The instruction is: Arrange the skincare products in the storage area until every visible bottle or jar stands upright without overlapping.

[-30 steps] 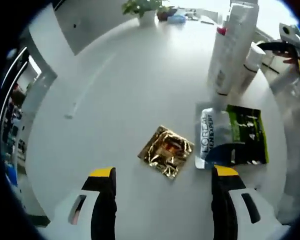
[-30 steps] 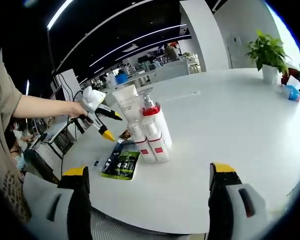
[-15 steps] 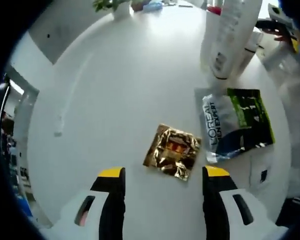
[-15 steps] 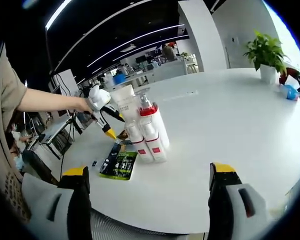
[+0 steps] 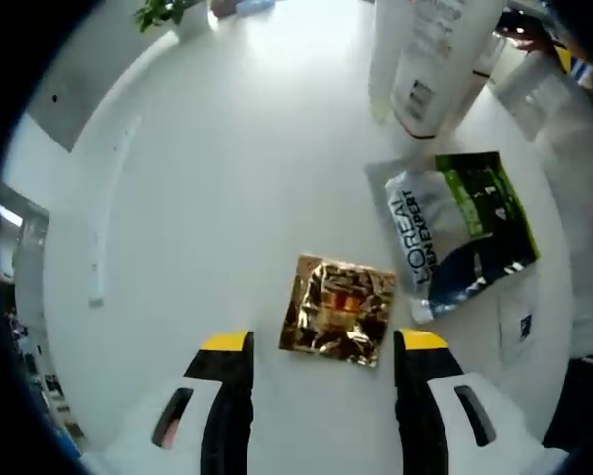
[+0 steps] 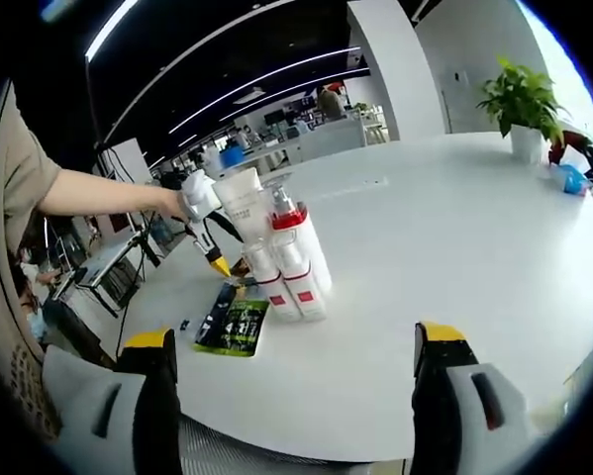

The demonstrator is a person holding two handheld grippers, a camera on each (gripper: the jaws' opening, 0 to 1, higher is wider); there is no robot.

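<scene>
since a second ago our left claw (image 5: 321, 348) has come down closer over the gold foil sachet (image 5: 338, 310), its jaws narrower but still apart, straddling the sachet's near edge without clamping it. just beside the sachet, toward the bottles, lies the green and white l'oreal pouch (image 5: 459, 235) flat on the white counter (image 5: 197, 188). beyond the pouch the cluster of white bottles (image 6: 281, 252) stands upright, red-trimmed ones in front. our right claw (image 6: 291, 346) hangs well apart from the cluster, jaws wide and empty. a potted plant (image 6: 521, 104) sits at the counter's far edge.
</scene>
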